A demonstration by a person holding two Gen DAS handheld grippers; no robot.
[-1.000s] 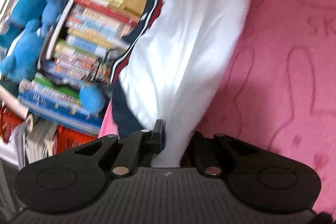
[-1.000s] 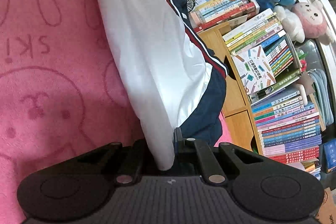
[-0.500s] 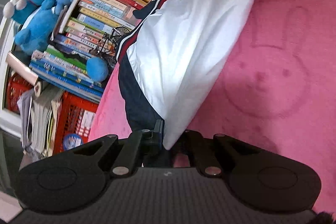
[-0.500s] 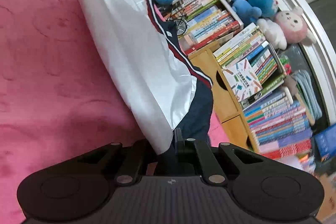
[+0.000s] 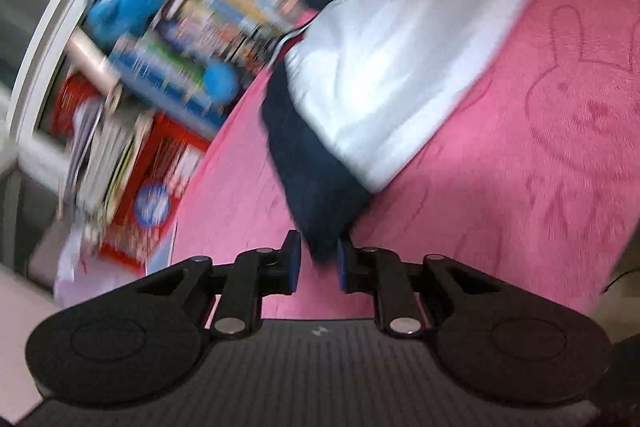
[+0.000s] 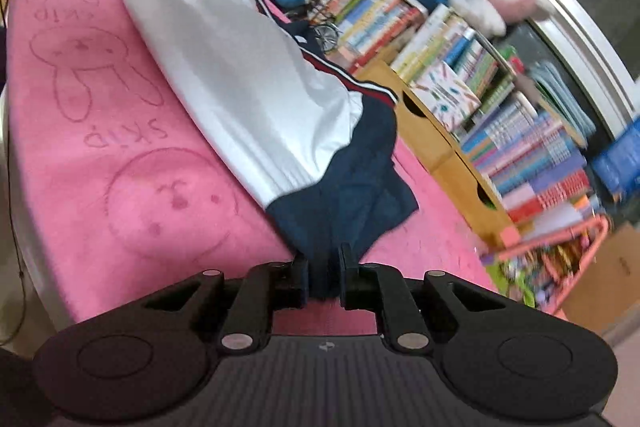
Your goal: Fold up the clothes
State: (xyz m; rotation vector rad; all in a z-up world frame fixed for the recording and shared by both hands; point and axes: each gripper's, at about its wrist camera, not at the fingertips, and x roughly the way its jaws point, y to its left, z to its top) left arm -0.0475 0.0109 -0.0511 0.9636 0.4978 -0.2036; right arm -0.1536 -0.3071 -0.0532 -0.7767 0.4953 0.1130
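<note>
Nearest, the left tool (image 5: 318,261) and right tool (image 6: 323,273) each show jaws slightly parted with navy cloth between them — whether pinched or just freed cannot be told. Beyond, the white-and-navy garment (image 6: 240,83) lies stretched across the pink blanket (image 6: 100,155) — opposite ends held, probably to flatten it for folding; bookshelves (image 6: 460,67) stand farthest.

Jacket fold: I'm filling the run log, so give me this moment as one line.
task: fold clothes | left gripper: open around jacket navy corner | right gripper: open around navy corner | surface: pink blanket
</note>
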